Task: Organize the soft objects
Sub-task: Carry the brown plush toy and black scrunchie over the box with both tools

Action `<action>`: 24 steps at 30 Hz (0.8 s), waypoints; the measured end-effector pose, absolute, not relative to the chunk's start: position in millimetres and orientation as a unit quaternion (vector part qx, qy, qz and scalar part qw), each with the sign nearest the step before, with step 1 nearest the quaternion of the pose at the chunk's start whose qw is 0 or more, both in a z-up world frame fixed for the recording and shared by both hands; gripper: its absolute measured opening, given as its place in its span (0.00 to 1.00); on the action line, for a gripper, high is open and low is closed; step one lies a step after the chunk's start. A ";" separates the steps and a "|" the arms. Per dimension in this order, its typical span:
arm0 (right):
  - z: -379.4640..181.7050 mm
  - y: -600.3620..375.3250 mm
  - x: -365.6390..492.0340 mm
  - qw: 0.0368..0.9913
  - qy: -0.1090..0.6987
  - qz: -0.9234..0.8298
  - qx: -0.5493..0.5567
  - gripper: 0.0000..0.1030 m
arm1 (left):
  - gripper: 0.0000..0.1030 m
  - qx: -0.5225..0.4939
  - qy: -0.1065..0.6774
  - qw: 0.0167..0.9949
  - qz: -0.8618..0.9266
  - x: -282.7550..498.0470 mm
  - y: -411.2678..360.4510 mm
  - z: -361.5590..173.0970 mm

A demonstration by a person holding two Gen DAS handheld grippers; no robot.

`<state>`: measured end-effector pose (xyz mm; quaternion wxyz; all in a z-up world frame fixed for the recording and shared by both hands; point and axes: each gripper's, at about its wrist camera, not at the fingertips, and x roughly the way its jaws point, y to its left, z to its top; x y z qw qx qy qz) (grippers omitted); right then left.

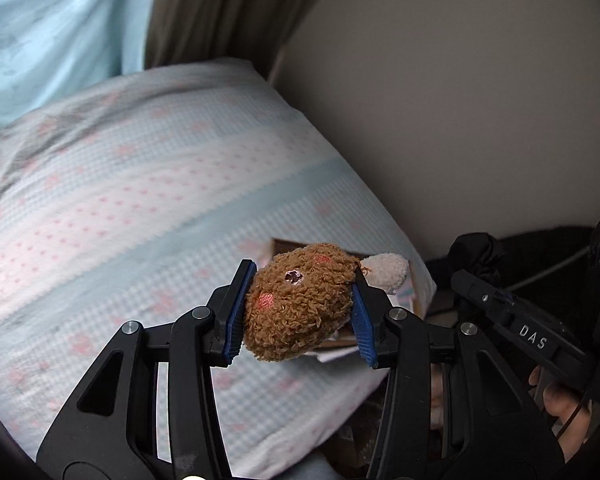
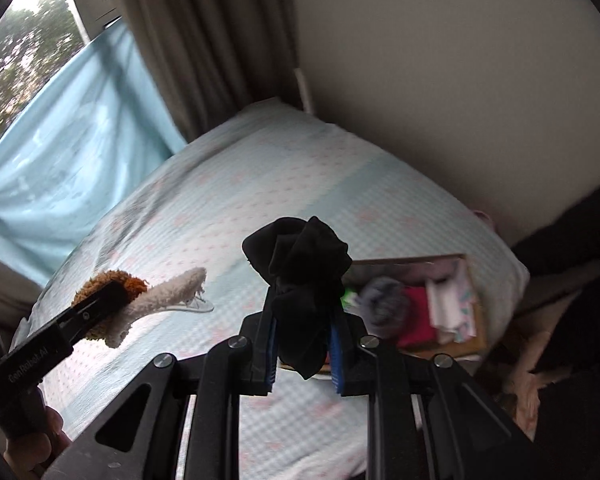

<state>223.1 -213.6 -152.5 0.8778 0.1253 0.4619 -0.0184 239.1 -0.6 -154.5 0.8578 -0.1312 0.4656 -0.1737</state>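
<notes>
My left gripper (image 1: 298, 314) is shut on a brown plush toy (image 1: 300, 300) with pink cheeks and a cream ear, held above the bed (image 1: 120, 208). The toy also shows in the right wrist view (image 2: 116, 304), at the left. My right gripper (image 2: 304, 354) is shut on a bunched black cloth (image 2: 300, 276), held above the bed (image 2: 240, 184). The black cloth also shows in the left wrist view (image 1: 476, 252), at the right. A wooden box (image 2: 474, 312) with several soft items lies on the bed's right side, just beyond my right gripper.
The bed has a light blue cover with pink dots. Brown curtains (image 2: 204, 40) and a light blue cloth (image 2: 72, 128) hang at the far end. A beige wall (image 2: 460, 60) runs along the right. Dark things (image 2: 580, 240) lie beside the bed at the right.
</notes>
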 end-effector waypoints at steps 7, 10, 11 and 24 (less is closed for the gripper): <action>-173.0 -267.3 212.5 0.866 0.480 -0.033 0.133 0.18 | 0.40 -0.092 0.497 0.841 -0.190 251.5 -78.0 -183.3; -190.7 -295.2 218.9 0.857 0.494 -0.036 0.140 0.18 | 0.40 -0.086 0.516 0.831 -0.189 264.7 -107.6 -204.9; -197.8 -304.5 222.7 0.853 0.500 -0.035 0.144 0.18 | 0.40 -0.081 0.518 0.830 -0.188 266.8 -116.2 -208.9; -288.0 -371.7 284.7 0.801 0.575 -0.013 0.165 0.18 | 0.40 -0.073 0.579 0.799 -0.144 330.8 -180.0 -294.3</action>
